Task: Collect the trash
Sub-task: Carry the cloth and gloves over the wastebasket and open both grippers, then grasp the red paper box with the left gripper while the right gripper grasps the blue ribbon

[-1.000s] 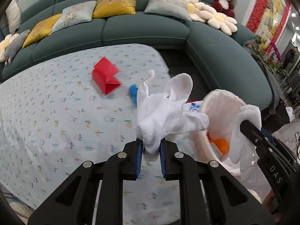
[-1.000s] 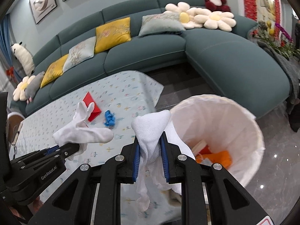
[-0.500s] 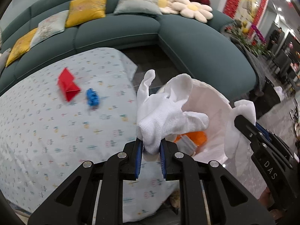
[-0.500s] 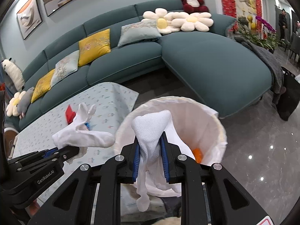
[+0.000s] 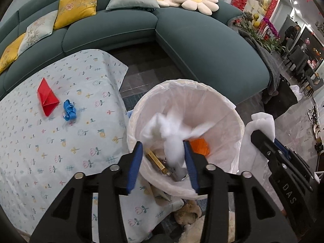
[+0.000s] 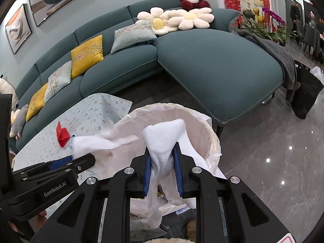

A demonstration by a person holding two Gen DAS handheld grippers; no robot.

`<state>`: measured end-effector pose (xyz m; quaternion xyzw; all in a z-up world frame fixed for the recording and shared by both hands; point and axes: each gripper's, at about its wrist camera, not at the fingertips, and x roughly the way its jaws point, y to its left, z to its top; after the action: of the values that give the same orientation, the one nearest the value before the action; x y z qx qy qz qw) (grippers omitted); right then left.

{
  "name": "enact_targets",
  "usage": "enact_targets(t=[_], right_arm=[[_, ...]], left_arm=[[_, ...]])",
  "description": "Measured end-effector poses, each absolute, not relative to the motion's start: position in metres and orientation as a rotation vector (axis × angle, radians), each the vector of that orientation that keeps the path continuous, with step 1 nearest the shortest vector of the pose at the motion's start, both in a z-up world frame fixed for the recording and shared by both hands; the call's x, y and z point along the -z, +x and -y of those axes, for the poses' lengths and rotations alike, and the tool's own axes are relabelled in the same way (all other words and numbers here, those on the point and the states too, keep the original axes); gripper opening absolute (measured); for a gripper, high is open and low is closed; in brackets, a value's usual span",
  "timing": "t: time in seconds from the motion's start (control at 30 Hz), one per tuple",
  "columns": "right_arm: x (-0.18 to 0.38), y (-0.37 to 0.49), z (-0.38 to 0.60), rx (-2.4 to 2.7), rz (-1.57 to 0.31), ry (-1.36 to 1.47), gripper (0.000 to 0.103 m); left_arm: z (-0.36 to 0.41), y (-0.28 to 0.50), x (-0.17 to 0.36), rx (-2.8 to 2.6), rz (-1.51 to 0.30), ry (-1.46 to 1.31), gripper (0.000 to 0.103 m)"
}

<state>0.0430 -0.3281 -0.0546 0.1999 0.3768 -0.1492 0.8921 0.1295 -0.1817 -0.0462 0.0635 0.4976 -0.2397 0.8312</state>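
A blurred white knitted sock (image 5: pixel 172 139) is seen at frame centre between the just-opened jaws of the left tool (image 5: pixel 163 164), over the white-lined round bin (image 5: pixel 220 105). A second white mesh-knit sock (image 6: pixel 163 141) is clamped by the right tool (image 6: pixel 163 171).

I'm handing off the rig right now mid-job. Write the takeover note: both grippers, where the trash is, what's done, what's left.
Left gripper: jaws have just been opening over the lined bin; its white glove is blurred, no longer pinched, apparently dropping in.
Right gripper: shut on the second white glove, at the bin's rim.
Done: orange scrap and other bits already in the bin.
Left: release the right glove into the bin, then fetch the red folded paper and blue crumpled wrapper from the tablecloth.
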Motion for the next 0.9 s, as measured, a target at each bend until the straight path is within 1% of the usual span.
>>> enact_targets(t=[0.03, 0.1, 0.17, 0.33, 0.43, 0.6, 0.9], right_arm=[[0.056, 0.044, 0.329, 0.310, -0.784, 0.418, 0.020], [0.057, 0.046, 0.331, 0.307, -0.784, 0.421, 0.020], [0.056, 0.048, 0.331, 0.305, -0.783, 0.420, 0.020], [0.054, 0.052, 0.327, 0.291, -0.779, 0.406, 0.021], [0.050, 0.056, 0.321, 0.292, -0.772, 0.392, 0.026], [0.043, 0.061, 0.311, 0.287, -0.758, 0.385, 0.046], [0.033, 0.069, 0.281, 0.239, -0.759, 0.348, 0.046]], left_arm=[[0.183, 0.130, 0.047, 0.508, -1.059, 0.133, 0.044], [0.182, 0.131, 0.048, 0.500, -1.061, 0.125, 0.053], [0.180, 0.131, 0.048, 0.490, -1.057, 0.116, 0.056], [0.171, 0.133, 0.047, 0.464, -1.050, 0.106, 0.057], [0.164, 0.133, 0.045, 0.446, -1.040, 0.102, 0.061], [0.148, 0.135, 0.041, 0.413, -1.033, 0.090, 0.063], [0.104, 0.143, 0.037, 0.336, -1.023, 0.035, 0.065]])
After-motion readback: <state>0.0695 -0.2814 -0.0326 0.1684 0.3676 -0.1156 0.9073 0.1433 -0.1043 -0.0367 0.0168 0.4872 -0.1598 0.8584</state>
